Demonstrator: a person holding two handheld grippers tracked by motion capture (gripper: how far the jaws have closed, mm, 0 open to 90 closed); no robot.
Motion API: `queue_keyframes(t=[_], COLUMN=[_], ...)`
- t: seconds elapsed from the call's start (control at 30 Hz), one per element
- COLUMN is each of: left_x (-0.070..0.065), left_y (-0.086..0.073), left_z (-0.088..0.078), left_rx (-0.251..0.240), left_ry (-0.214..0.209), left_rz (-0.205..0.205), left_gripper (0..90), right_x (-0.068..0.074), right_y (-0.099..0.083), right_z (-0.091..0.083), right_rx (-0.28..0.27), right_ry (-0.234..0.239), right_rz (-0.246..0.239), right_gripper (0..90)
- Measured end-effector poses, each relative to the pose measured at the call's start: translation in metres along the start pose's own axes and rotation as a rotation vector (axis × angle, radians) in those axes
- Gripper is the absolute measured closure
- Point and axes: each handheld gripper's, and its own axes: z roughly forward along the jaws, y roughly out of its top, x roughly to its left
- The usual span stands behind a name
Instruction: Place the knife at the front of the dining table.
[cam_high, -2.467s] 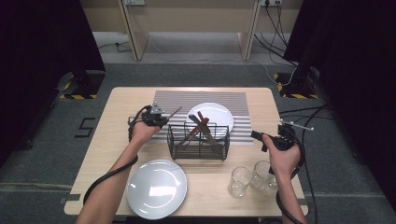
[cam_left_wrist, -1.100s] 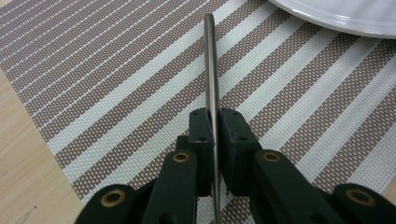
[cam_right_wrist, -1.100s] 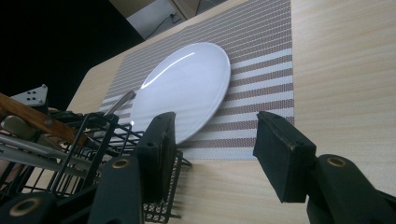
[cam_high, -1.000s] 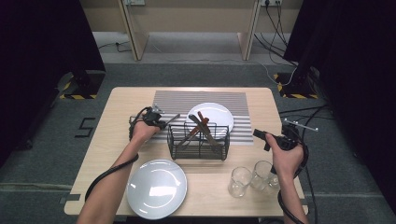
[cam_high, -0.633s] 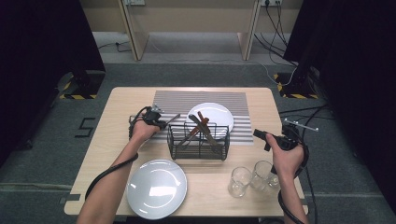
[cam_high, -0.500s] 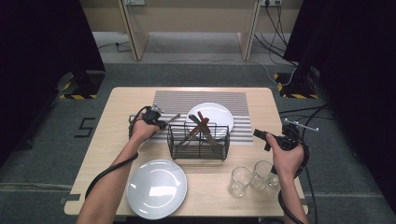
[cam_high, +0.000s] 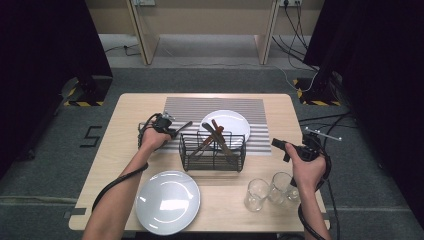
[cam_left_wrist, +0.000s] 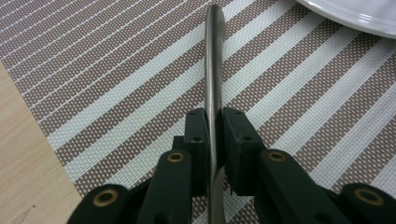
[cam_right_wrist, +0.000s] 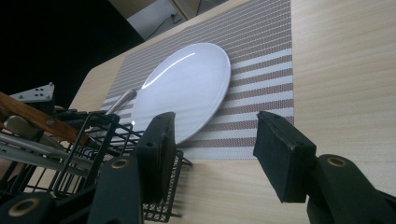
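Your left hand-held gripper (cam_left_wrist: 215, 135) has just been easing open, yet its jaws still pinch the steel utensil handle (cam_left_wrist: 213, 70), which runs straight ahead over the striped mat (cam_left_wrist: 116, 70) toward the white plate (cam_left_wrist: 355, 14); your right hand-held gripper (cam_right_wrist: 212, 154) gapes empty, well apart

Lab: dark curtains (cam_high: 45, 60), floor tape (cam_high: 82, 103)

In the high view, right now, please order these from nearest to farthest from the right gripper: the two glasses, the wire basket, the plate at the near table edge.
From the right gripper:
1. The two glasses, just below it, at the table's right.
2. The wire basket, at the table's middle.
3. The near plate, far across, at lower left.
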Motion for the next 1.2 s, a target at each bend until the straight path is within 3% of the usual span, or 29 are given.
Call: queue_keyframes(t=[0.43, 0.67, 0.9, 1.07, 1.2], left_x=[0.0027, 0.0029, 0.0047, 0.0023, 0.0013], left_y=[0.0001, -0.0008, -0.0038, -0.0031, -0.0022], left_z=[0.0003, 0.0001, -0.0007, -0.0015, -0.0066], left_rx=[0.0, -0.004, -0.016, -0.003, -0.011], left_ry=[-0.005, 0.012, 0.004, -0.011, 0.018], left_rz=[-0.007, -0.009, -0.019, 0.0, 0.006], left_gripper=[74.8, 70.8, 61.1, 50.5, 44.4], right_x=[0.0024, 0.0033, 0.0015, 0.002, 0.0016], right_y=[0.0001, 0.0003, 0.0002, -0.0006, -0.0004], right_z=[0.0009, 0.0, -0.0002, 0.0008, -0.0004], right_rx=[0.002, 0.0, 0.002, 0.006, 0.0], right_ry=[0.005, 0.009, 0.008, 0.007, 0.004], right_rz=[-0.007, -0.009, -0.005, -0.004, -0.005], right_gripper=[47.7, 47.7, 47.6, 47.6, 47.6])
